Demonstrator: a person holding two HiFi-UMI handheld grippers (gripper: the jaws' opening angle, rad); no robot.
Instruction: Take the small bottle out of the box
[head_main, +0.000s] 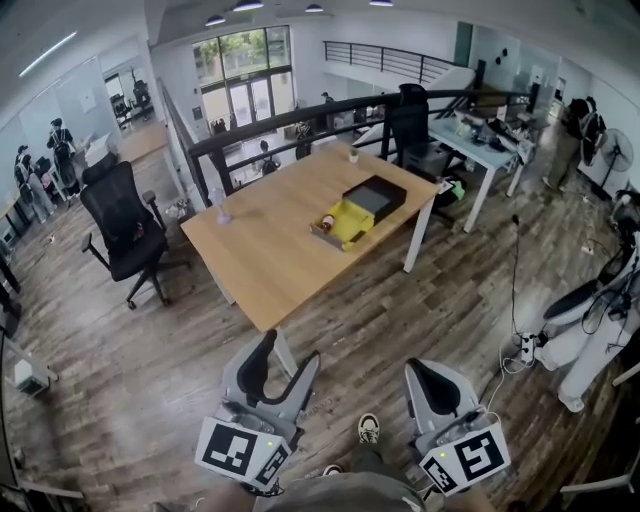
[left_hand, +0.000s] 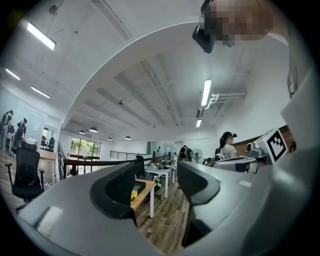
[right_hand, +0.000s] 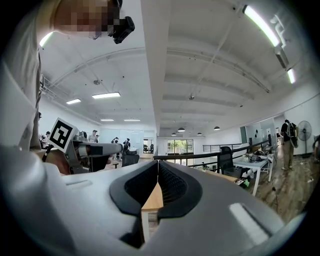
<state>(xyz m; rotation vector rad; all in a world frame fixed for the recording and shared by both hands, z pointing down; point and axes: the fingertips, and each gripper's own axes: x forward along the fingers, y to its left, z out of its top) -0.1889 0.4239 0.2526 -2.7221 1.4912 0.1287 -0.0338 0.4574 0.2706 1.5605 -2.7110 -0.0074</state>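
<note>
Left gripper (head_main: 290, 352) jaws apart, wooden table (head_main: 268, 252), plank floor (head_main: 400, 320)

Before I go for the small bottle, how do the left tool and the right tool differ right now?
The left tool has its jaws apart; the right tool has its jaws closed together at the tips. Between the left tool's jaws the table and yellow box show; between the right tool's, only a sliver of tabletop. Both are empty and held short of the table.

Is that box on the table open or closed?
Open: the box shows its yellow inside, and its black lid lies beside it.
</note>
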